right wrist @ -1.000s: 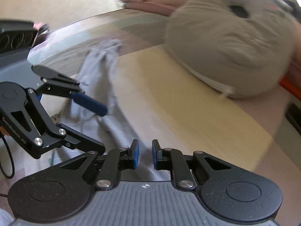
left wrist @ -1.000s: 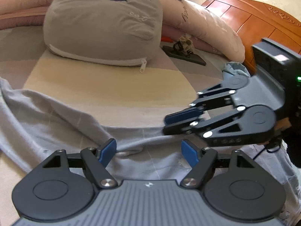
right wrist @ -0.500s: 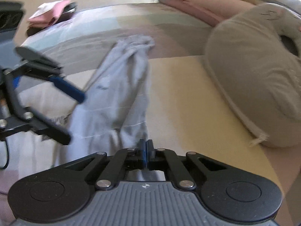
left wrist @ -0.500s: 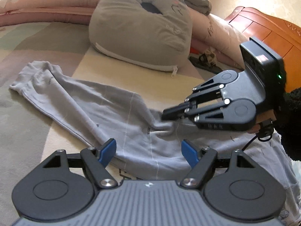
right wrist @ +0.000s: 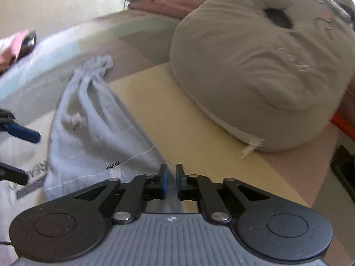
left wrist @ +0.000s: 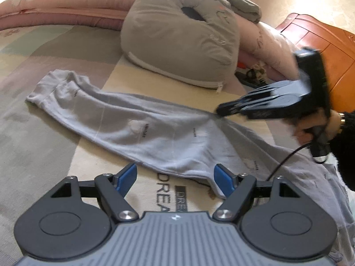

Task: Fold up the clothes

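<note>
- My left gripper (left wrist: 175, 178) has its blue fingers (left wrist: 127, 177) spread wide, released and holding nothing; it hovers at the bottom centre of the left wrist view, just above the near hem of the grey trousers (left wrist: 155, 133).
- My right gripper (right wrist: 170, 182) has its fingers nearly together with a narrow gap, and grey cloth runs between them; I judge they are pinching the garment's edge. In the left wrist view the same gripper (left wrist: 219, 110) sits at centre right, its tip on a raised ridge of fabric.
- The trousers lie stretched across the bed (left wrist: 33, 115), one leg reaching to the upper left of the frame, the wider part trailing off to the lower right.
- A big grey cushion (left wrist: 182, 42) sits behind them in the upper centre, apart from the cloth.
- The step in hand looks like straightening or lifting the garment before the first fold; no fold appears made yet.
- Next I would bring the left fingers down onto the near hem and close them, so that both grippers can carry the cloth over together.
</note>
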Motion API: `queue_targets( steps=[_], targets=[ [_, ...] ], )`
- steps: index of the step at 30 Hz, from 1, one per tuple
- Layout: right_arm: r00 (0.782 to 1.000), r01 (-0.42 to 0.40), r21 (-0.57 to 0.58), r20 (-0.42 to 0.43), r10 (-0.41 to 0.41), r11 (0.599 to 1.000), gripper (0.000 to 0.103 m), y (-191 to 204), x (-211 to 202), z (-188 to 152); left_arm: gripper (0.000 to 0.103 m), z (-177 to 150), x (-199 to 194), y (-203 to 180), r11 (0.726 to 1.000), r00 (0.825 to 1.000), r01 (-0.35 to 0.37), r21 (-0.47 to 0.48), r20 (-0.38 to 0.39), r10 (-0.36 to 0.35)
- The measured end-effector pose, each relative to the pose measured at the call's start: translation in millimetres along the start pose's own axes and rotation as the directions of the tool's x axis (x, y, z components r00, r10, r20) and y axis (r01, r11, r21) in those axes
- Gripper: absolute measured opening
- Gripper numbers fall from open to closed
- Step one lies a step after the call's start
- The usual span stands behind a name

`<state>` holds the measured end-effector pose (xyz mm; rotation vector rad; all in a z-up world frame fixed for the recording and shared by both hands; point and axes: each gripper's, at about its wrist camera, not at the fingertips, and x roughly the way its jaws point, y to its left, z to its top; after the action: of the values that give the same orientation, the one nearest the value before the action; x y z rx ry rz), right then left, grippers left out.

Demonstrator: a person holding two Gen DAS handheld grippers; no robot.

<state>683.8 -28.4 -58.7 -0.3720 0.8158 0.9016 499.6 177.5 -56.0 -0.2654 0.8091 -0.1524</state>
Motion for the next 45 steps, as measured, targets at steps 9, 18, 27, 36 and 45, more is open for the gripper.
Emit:
queue_targets(
  steps=[9, 18, 27, 36, 45],
  targets=[
    [0.999, 0.044, 0.145, -0.035, -0.039, 0.988, 0.019, -55, -79, -58, 0.076, 0, 1, -1, 1.000, 1.000, 0.001, 0.004, -0.012, -0.001],
    [0.998, 0.047, 0.203, -0.059, -0.035, 0.978, 0.023, -53, -107, -118, 0.076, 3, 3, -16, 0.999, 0.999, 0.002, 0.042, -0.036, -0.001],
    [0.984, 0.148, -0.039, -0.094, -0.151, 0.988, 0.015, -15, -98, -128, 0.076, 5, 10, -26, 0.998, 0.998, -0.001, 0.065, -0.057, 0.005],
    [0.965, 0.259, 0.086, -0.070, -0.254, 0.962, 0.003, -40, -107, -122, 0.077, 6, 8, -19, 0.999, 0.999, -0.002, 0.042, -0.048, 0.004],
    [0.990, 0.126, 0.173, 0.046, -0.136, 0.977, 0.010, -28, -117, -99, 0.077, 14, 5, 27, 0.992, 0.994, -0.107, -0.070, -0.039, 0.105]
  ],
)
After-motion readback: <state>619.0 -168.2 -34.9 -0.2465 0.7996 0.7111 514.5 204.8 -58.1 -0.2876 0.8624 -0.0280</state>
